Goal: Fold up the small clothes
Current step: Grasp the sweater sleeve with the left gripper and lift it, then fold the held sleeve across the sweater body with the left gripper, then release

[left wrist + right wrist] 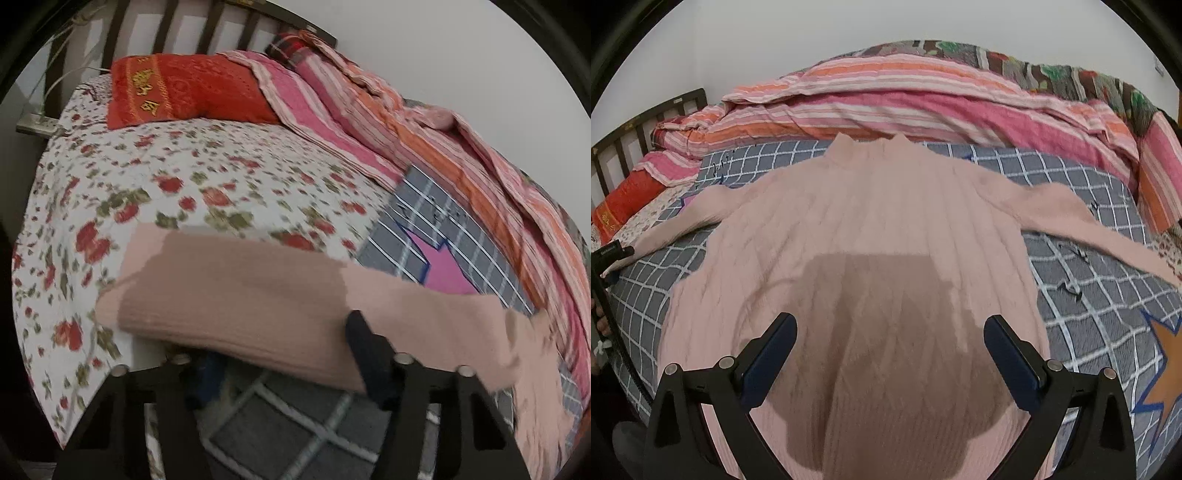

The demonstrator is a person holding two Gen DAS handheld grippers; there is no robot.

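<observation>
Covering the bed, a grey checked sheet carried the pink sweater, spread flat with its collar toward the striped quilt. Right gripper hovered above its hem, jaws spread. Left gripper jaws pinched the sleeve.

1. A grey checked blanket with white lines covers the middle of the bed.
2. A floral sheet with red roses lies beside it.
3. A red pillow with gold characters rests near the dark wooden headboard.
4. A striped pink and orange quilt is bunched along the wall.
</observation>
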